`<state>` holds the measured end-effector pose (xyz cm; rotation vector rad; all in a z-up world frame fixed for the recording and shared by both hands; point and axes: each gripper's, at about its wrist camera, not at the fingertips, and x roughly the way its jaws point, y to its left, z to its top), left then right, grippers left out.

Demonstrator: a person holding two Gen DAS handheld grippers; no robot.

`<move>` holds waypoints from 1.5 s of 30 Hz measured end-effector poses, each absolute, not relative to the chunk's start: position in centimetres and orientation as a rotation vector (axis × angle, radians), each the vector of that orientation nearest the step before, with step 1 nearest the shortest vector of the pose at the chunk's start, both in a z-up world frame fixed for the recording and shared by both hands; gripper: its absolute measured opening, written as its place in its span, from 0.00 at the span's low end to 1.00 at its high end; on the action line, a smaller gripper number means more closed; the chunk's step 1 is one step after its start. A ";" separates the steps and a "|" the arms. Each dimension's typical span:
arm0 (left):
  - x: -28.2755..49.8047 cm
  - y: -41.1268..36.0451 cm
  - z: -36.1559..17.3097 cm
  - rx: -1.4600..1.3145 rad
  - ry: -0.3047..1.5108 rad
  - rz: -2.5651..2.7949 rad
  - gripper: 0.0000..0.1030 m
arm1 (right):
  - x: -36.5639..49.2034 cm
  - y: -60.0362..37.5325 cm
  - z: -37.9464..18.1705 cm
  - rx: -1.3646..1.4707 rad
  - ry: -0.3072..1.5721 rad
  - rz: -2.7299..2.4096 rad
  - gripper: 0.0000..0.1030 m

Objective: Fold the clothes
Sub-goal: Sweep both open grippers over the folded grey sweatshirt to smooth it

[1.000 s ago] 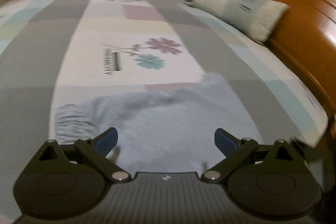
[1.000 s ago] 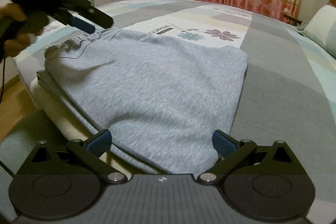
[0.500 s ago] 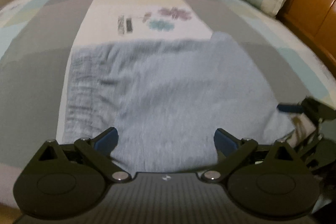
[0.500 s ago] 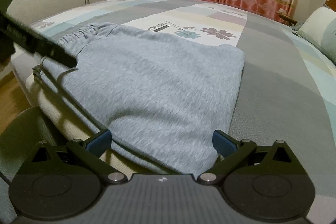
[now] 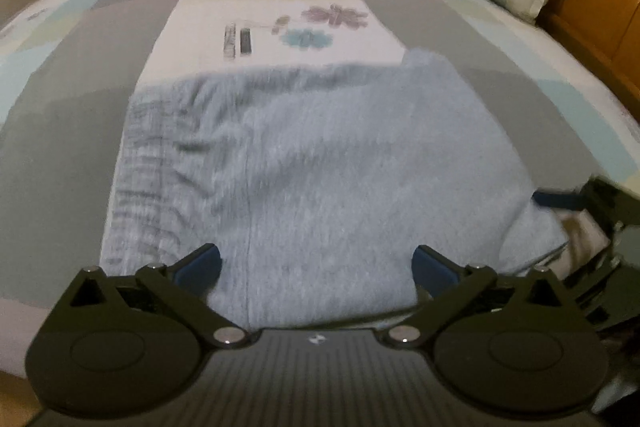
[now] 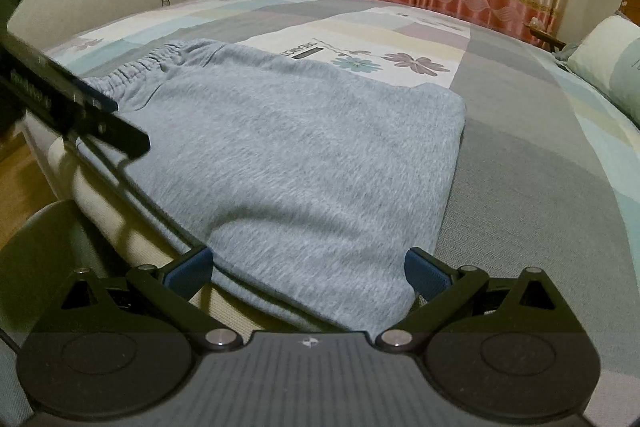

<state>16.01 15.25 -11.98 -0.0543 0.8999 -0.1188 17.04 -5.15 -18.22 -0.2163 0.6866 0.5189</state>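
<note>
Grey sweatpants (image 6: pixel 304 163) lie on the bed (image 6: pixel 532 163) at its near edge, doubled into a squarish slab with the elastic waistband (image 6: pixel 144 71) bunched at the far left corner and the layered edges hanging slightly over the mattress side. A second ago my left gripper (image 5: pixel 316 265) was up by that waistband, looking out across the bedspread with only a strip of grey below it; now I've swung it down and back, and it's low at the near edge, facing the full width of the fabric (image 5: pixel 320 163). Its fingers are spread wide with nothing between them. My right gripper (image 6: pixel 308 267) has barely shifted: it sits at the near right corner, fingers just as wide apart, straddling the cloth's edge but not pinching it. So both tools now line up along the same near edge, side by side. To me that reads either as setting up for another fold away from me, or as backing off a finished bundle; I can't tell which.
</note>
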 end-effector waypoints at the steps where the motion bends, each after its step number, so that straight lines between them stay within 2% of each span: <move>1: 16.5 15.1 -11.5 -0.055 0.884 -0.133 0.99 | 17.1 -5.2 -18.2 -0.216 0.686 0.518 1.00; 4: 18.1 14.4 -10.4 -0.055 0.845 -0.171 0.99 | 17.1 -5.1 -18.3 -0.216 0.685 0.518 1.00; 18: 23.1 12.5 -12.2 -0.151 0.878 -0.248 0.98 | 17.2 -5.0 -18.2 -0.222 0.691 0.520 1.00; 23: 20.3 12.7 -10.9 -0.139 0.862 -0.247 0.98 | 17.2 -5.0 -18.2 -0.223 0.689 0.523 1.00; 29: 17.5 14.1 -13.4 -0.191 0.938 -0.175 0.98 | 17.0 -5.1 -18.2 -0.228 0.686 0.526 1.00; 32: 16.7 14.4 -12.3 -0.171 0.908 -0.166 0.98 | 17.0 -4.9 -17.9 -0.248 0.705 0.526 1.00; 38: 16.3 17.0 -9.8 -0.146 0.844 -0.091 0.98 | 17.0 -4.2 -15.1 -0.282 0.736 0.562 1.00; 45: 15.5 20.0 -11.5 -0.196 0.871 -0.001 0.98 | 18.8 -1.2 -12.0 -0.195 0.701 0.670 1.00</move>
